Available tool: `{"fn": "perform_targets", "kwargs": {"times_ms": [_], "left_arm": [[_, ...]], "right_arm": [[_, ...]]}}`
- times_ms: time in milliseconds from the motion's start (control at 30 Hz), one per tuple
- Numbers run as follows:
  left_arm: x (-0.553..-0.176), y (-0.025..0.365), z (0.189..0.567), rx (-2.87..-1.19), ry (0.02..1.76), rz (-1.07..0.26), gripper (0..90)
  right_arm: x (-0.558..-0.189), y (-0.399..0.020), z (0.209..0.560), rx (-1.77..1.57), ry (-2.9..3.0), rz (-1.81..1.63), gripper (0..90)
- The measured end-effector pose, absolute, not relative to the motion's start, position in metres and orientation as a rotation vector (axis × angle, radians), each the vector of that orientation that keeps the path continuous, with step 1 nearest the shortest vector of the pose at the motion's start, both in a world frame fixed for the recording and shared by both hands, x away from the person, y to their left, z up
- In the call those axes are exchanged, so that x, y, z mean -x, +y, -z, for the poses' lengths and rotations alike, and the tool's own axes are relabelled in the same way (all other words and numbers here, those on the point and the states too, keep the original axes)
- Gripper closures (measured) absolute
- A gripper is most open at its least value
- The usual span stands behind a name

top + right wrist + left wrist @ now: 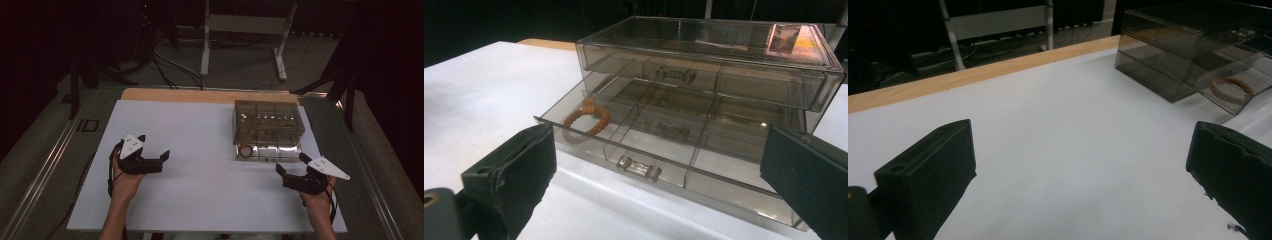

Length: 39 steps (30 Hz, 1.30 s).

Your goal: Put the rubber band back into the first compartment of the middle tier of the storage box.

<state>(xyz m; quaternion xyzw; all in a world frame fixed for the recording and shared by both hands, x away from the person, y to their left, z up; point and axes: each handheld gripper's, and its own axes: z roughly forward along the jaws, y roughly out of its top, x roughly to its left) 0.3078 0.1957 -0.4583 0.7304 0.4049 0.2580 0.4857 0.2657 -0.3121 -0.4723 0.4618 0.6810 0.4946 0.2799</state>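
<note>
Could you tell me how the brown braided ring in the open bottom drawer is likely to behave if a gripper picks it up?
The brown braided ring looks woven, so it is probably soft and may sag or flatten when pinched. It seems thin and hollow in the middle, so likely very light. Lying flat in the left compartment of the smoky clear plastic drawer, it seems unlikely to roll, though it could slide on the smooth floor.

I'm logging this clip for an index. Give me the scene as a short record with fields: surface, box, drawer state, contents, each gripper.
surface: white table
box: clear smoky drawer box, far right of the table
drawer: lower drawer pulled out, upper one shut
contents: brown bracelet in the drawer's left compartment
left gripper: open, holds nothing, over bare table
right gripper: open, holds nothing, facing the drawer's handle
</note>
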Motion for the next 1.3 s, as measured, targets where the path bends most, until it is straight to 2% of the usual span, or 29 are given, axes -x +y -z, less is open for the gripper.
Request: {"fn": "perform_targets", "kwargs": {"times_ms": [1300], "left_arm": [[-0.303, 0.206, 0.462, -1.738, 1.022, -0.657, 1.0]], "right_arm": [[-0.279, -0.314, 0.478, -1.382, 1.862, -1.212, 1.9]]}}
